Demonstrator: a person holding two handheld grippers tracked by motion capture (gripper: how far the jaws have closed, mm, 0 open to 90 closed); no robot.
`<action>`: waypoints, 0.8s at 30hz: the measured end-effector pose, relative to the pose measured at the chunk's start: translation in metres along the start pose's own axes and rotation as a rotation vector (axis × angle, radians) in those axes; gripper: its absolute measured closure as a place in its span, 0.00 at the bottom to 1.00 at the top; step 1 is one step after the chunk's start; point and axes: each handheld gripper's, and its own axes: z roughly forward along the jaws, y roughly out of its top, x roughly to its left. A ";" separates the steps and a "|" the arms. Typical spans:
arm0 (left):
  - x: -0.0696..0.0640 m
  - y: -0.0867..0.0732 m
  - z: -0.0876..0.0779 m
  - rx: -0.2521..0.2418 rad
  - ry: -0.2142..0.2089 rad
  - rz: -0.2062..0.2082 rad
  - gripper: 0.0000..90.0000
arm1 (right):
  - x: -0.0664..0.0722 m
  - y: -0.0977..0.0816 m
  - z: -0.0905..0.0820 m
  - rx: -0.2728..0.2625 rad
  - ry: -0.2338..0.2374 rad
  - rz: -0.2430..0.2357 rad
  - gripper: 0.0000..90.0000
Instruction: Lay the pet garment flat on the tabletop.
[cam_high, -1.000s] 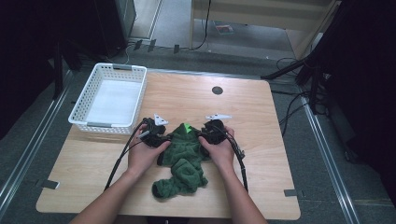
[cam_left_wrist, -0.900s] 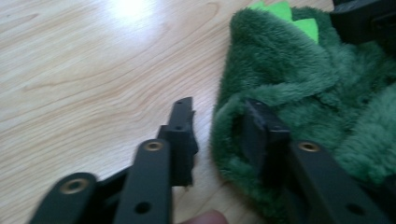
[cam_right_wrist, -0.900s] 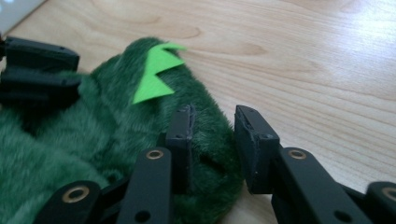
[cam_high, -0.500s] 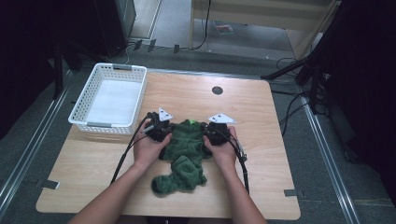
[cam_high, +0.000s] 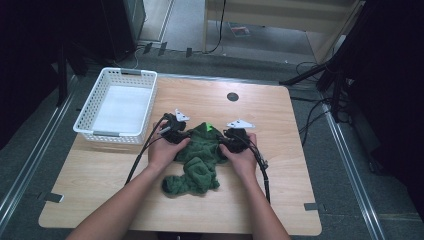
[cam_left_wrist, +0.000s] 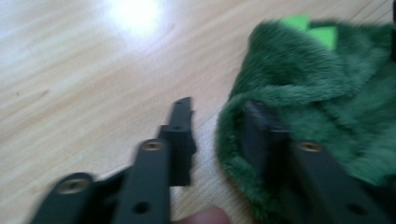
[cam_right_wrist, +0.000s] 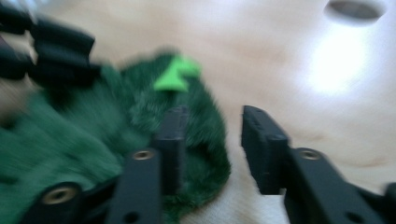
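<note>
On the wooden tabletop (cam_high: 280, 150) I have both sets of fingers just opening, left gripper (cam_left_wrist: 217, 135) and right gripper (cam_right_wrist: 210, 140) each straddling an edge of the green plush garment (cam_high: 200, 160) lying between them.

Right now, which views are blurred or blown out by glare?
High view: sharp, evenly lit, dark at the side edges. Left gripper view: motion-blurred, white glare patch on the table at top, green plush garment soft. Right gripper view: blurrier, glare washing out the tabletop at right, near the hole; the light green tag smeared.
</note>
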 end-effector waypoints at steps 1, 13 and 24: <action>0.002 0.000 -0.007 -0.033 0.005 -0.020 0.61 | -0.001 0.003 -0.010 -0.045 0.020 0.025 0.64; -0.039 -0.019 -0.023 -0.067 -0.137 0.116 0.64 | 0.020 -0.028 -0.055 0.001 0.106 -0.029 0.76; -0.031 -0.030 -0.006 -0.003 -0.118 0.073 0.63 | 0.016 -0.054 -0.061 0.105 0.135 -0.070 0.97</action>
